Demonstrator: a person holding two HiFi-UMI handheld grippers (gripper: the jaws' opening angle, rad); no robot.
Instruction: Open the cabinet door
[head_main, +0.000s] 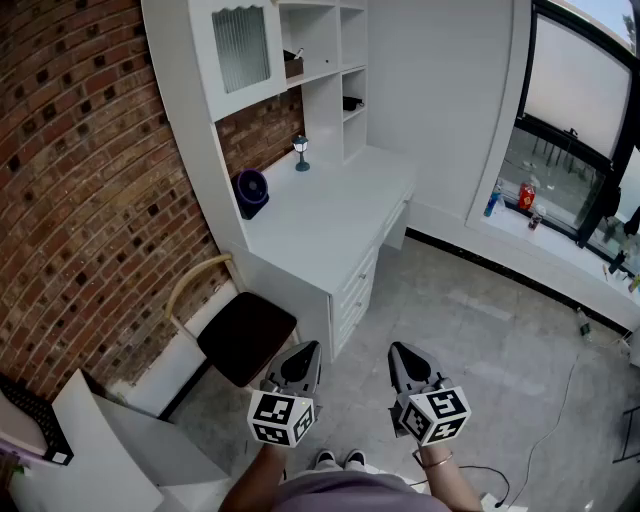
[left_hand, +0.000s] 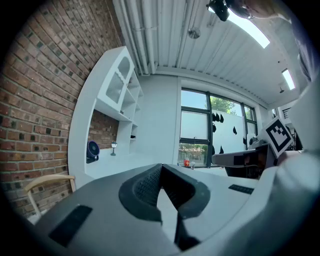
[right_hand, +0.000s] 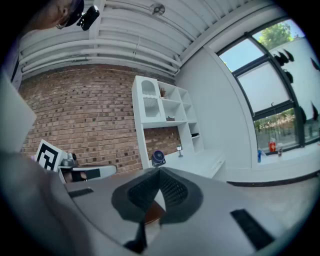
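The white cabinet door (head_main: 240, 48) with a ribbed glass pane is closed at the upper left of the white shelf unit, also seen as the cabinet door (left_hand: 116, 85) and the cabinet door (right_hand: 149, 105). My left gripper (head_main: 305, 353) and right gripper (head_main: 402, 356) hang side by side low in the head view, well short of the desk and far below the door. Both are shut with nothing between the jaws. In their own views the left gripper (left_hand: 161, 166) and the right gripper (right_hand: 159, 172) show tips meeting.
A white desk (head_main: 335, 215) with drawers stands under the shelves, with a dark fan (head_main: 251, 191) and a small lamp (head_main: 301, 152) on it. A wooden chair with a dark seat (head_main: 246, 335) stands at the desk's near end. Brick wall left, windows right.
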